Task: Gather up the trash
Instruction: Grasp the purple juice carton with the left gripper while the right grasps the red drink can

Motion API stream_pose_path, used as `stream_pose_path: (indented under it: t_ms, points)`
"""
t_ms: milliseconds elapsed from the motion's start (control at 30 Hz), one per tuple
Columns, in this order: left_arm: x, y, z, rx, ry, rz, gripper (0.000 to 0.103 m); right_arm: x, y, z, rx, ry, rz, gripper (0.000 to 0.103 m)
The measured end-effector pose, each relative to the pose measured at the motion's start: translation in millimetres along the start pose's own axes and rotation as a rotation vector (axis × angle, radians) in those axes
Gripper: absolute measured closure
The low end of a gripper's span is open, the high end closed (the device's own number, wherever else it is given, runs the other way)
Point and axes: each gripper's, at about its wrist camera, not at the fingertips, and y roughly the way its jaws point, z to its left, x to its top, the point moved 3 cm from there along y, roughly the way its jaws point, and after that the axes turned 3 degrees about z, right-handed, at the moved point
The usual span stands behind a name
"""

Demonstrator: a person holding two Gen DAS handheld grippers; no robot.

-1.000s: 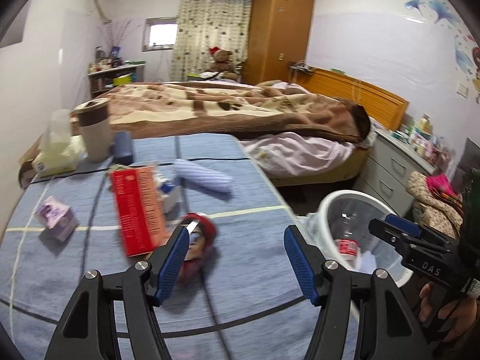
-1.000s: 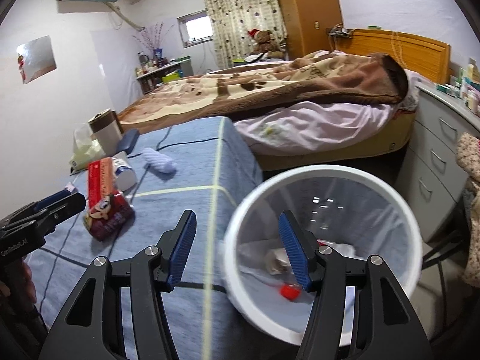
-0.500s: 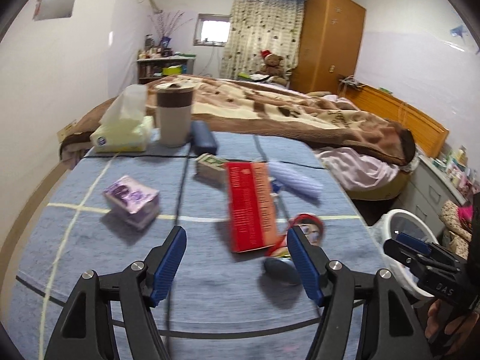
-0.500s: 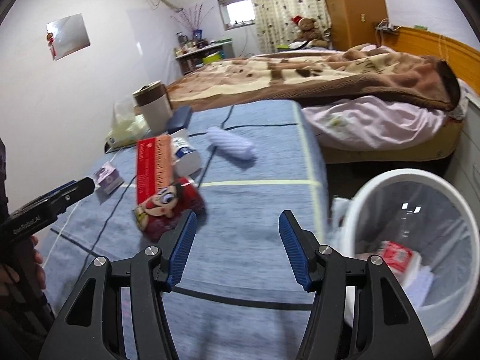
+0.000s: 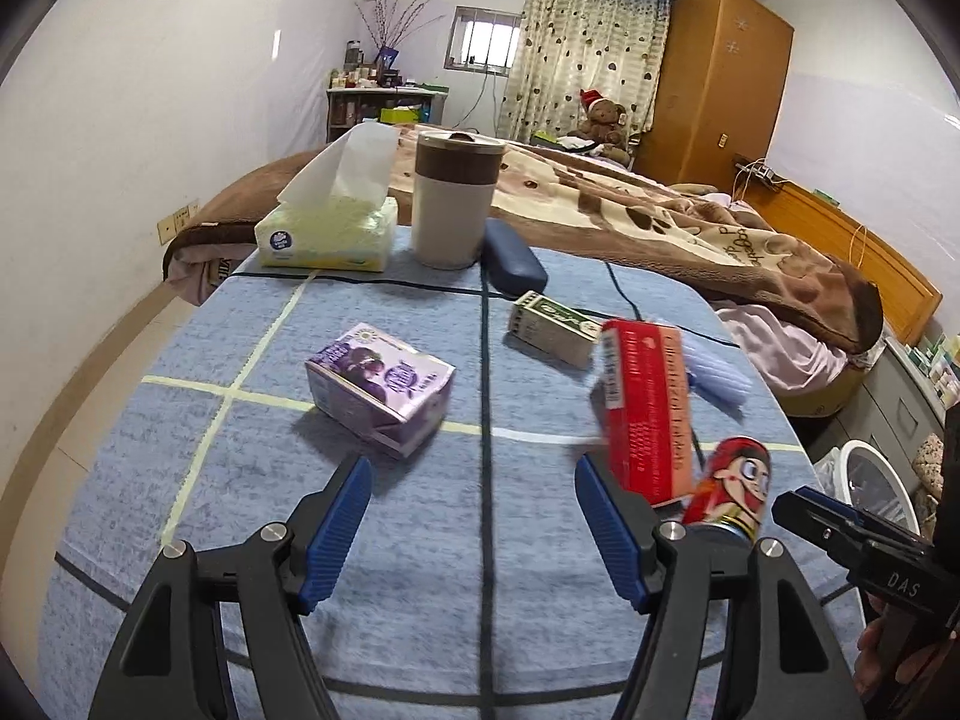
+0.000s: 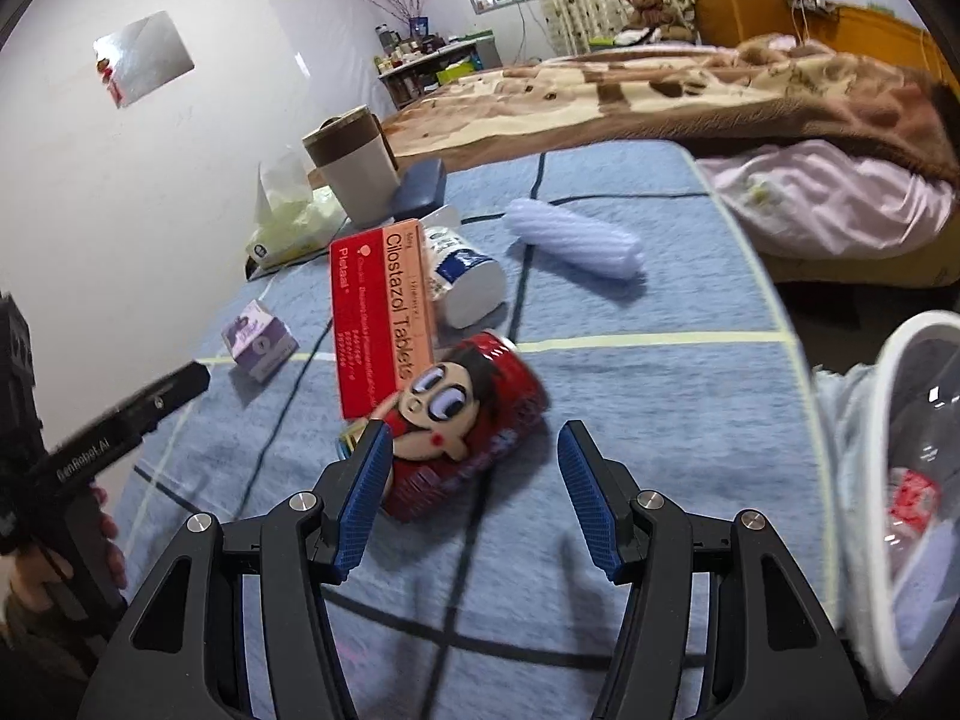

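Observation:
On the blue checked tablecloth (image 5: 180, 468) lie a purple carton (image 5: 379, 389), a green-white small box (image 5: 552, 327), a red tablet box (image 5: 645, 405) and a red cartoon can (image 5: 735, 486). My left gripper (image 5: 474, 513) hovers open over bare cloth, just short of the purple carton. In the right wrist view my right gripper (image 6: 474, 480) stands open above the red cartoon can (image 6: 465, 420), whose near end lies beside its left pad. The red tablet box (image 6: 381, 312) leans behind the can. A white bin (image 6: 900, 480) with trash inside stands at the right.
A tissue box (image 5: 327, 228), a brown-lidded cup (image 5: 453, 198) and a dark blue case (image 5: 513, 261) stand at the table's far edge. A white bottle (image 6: 465, 276) and a pale striped roll (image 6: 573, 237) lie further back. A bed with a brown blanket (image 5: 690, 222) is behind.
Both grippers have swung left, away from the bin and over the table. The purple carton now lies ahead of the left gripper, the red can under the right. The left jaws widened slightly.

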Motion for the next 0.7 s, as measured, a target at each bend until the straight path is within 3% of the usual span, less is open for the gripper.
stream_pose_path:
  t_ms: [67, 467, 700]
  points:
    - [3.3, 6.3, 5.7, 0.009, 0.002, 0.008, 0.033, 2.4, 4.4, 1.2, 0.007, 0.012, 0.007, 0.035]
    - [32.6, 50.3, 31.0, 0.033, -0.072, 0.059, 0.029, 13.1, 29.2, 14.9, -0.086, -0.007, 0.042, 0.033]
    - [46.4, 75.1, 40.1, 0.063, -0.1, 0.097, 0.029, 6.6, 26.6, 27.8, -0.159, -0.142, 0.048, 0.033]
